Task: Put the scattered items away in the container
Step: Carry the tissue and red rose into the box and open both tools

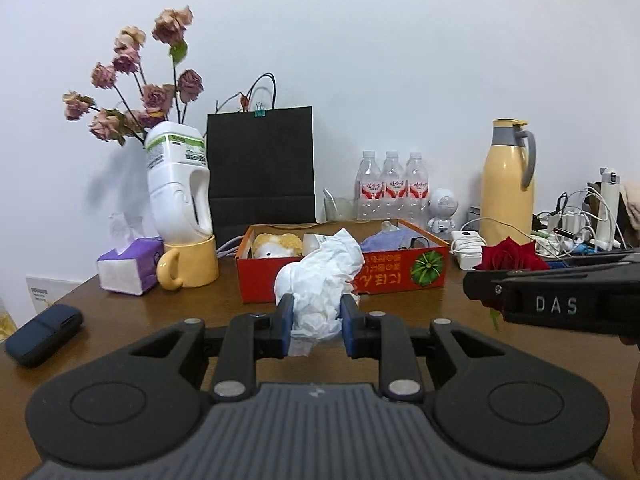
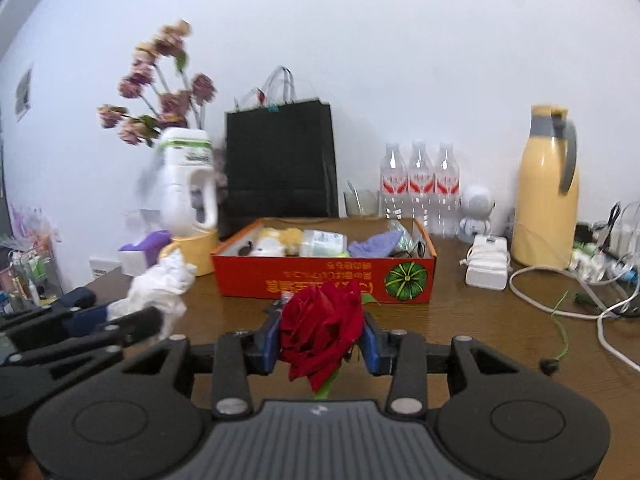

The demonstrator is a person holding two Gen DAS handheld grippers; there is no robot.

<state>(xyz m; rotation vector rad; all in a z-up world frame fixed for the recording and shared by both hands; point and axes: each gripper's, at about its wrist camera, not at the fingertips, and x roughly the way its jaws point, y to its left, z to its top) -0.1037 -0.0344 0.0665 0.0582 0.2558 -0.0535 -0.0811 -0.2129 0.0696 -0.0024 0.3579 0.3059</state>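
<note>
Right wrist: rose (image 2: pixel 320 330) stem hidden, dried flowers (image 2: pixel 160 84) blurred

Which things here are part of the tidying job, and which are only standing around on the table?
Part of the job:
- crumpled white tissue, held in the left gripper
- red rose, held in the right gripper
- orange cardboard box, the container

Only standing around:
- yellow thermos jug
- black paper bag
- three water bottles
- purple tissue pack
- yellow mug
</note>
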